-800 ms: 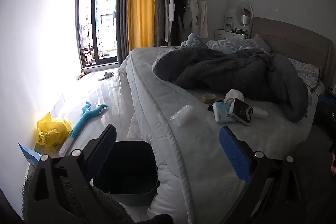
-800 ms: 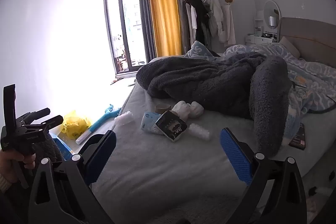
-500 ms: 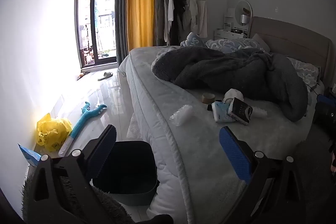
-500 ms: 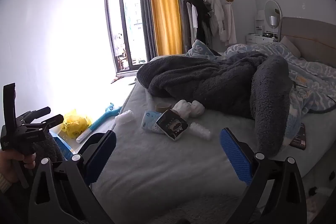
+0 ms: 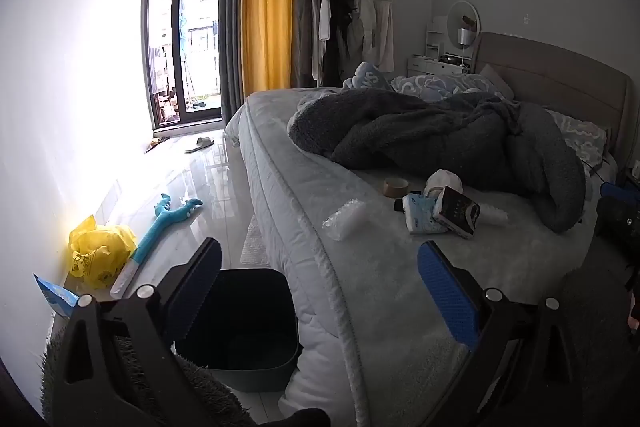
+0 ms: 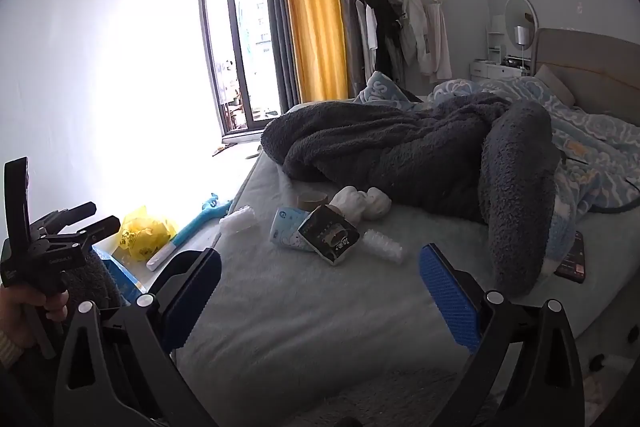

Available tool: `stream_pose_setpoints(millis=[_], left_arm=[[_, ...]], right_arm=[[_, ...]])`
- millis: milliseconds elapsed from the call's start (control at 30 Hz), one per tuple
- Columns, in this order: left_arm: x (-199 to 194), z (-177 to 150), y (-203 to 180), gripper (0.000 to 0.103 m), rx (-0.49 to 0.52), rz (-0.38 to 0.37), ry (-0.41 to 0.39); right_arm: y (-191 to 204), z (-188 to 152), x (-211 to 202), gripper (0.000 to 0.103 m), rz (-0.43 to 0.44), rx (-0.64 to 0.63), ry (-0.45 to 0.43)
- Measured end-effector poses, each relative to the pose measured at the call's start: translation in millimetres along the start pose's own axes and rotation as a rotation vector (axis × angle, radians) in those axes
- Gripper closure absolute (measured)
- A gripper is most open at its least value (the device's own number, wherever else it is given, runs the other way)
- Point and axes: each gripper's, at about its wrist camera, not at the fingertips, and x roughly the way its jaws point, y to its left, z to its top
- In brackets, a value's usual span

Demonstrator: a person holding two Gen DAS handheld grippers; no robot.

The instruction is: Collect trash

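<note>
A rumpled dark grey fleece blanket [image 6: 400, 155] sprawls across the bed [image 6: 320, 327], just behind a small cluster of trash on the pale, fuzzy bedcover: a glossy dark carton [image 6: 329, 235] leaning on a light blue tissue packet [image 6: 286, 229], a crumpled white wad [image 6: 362, 203], a brown tape roll [image 6: 313, 201], and two ribbed, translucent plastic pieces [image 6: 238, 219]. Nothing lies between either tool and this pile. On the shiny tiled floor beside the bed stand a dark, rounded-square bin [image 5: 240, 327], a crinkled yellow plastic bag [image 5: 100, 255] and a teal long-handled toy [image 5: 168, 217]. A black phone [image 6: 573, 259] rests near the bed's far edge. The left hand-held gripper [image 5: 320, 295] is tilted downward over the bed edge and bin, jaws wide apart and empty; the right hand-held gripper [image 6: 320, 297] is likewise spread, empty, angled down toward the trash.
</note>
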Motion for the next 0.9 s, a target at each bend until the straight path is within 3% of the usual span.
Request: stream_pose_setpoints(millis=[900], left_arm=[[0.2,-0.3,0.7,0.003,-0.003,-0.001,0.002]], right_arm=[[6.1,1.4,5.9,0.003,0.003,-0.011,0.033]])
